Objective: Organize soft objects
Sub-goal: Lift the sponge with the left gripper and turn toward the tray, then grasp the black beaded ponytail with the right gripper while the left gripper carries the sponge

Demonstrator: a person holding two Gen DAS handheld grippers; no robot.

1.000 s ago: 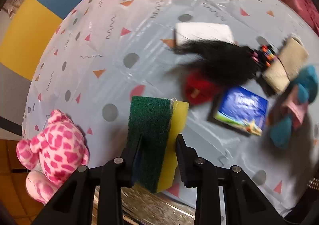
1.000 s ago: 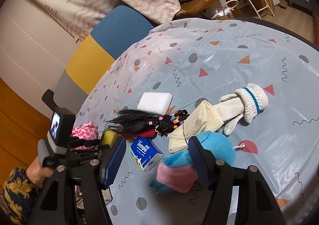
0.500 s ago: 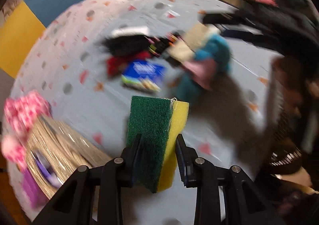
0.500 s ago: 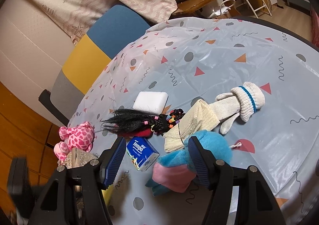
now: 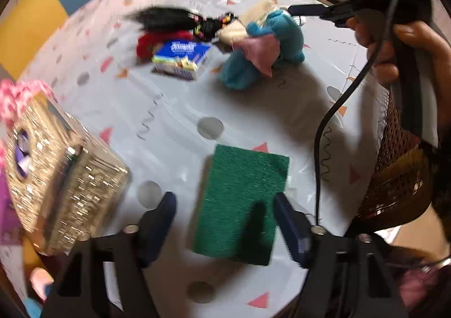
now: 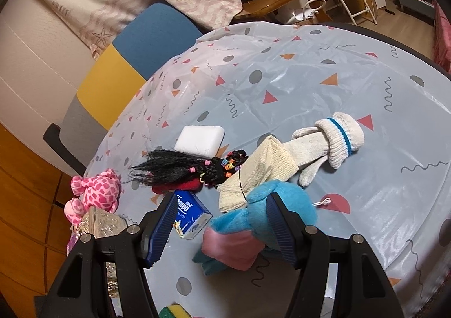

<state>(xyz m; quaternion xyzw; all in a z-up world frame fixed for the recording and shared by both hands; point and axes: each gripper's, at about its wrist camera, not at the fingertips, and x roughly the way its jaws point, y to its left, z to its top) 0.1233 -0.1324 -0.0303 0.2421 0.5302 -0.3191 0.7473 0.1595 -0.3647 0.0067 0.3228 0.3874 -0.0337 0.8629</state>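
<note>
The green-and-yellow sponge (image 5: 242,199) lies flat on the table, green side up, and shows at the bottom edge of the right wrist view (image 6: 174,311). My left gripper (image 5: 225,213) hovers over it. Its jaws are opening, with the sponge between them and the pads clear of it. My right gripper (image 6: 220,225) stands open above the blue and pink plush (image 6: 284,202), not touching it. Around the plush lie a blue tissue pack (image 6: 191,216), a black hairpiece (image 6: 174,168) on something red, a white sponge (image 6: 200,137), a cream cloth (image 6: 259,171) and a white glove (image 6: 329,140).
A glittery gold tissue box (image 5: 64,177) stands left of the sponge, with a pink spotted plush (image 6: 95,188) beyond it at the table's edge. A hand (image 5: 394,50) holds the right gripper over the pile. Something dark and mesh-like (image 5: 400,177) fills the right edge. A blue-and-yellow chair (image 6: 126,59) stands behind.
The left gripper swung away from the pile to the near side of the table beside the gold box, opened and let go of the sponge, which now lies flat. The right gripper kept still.
</note>
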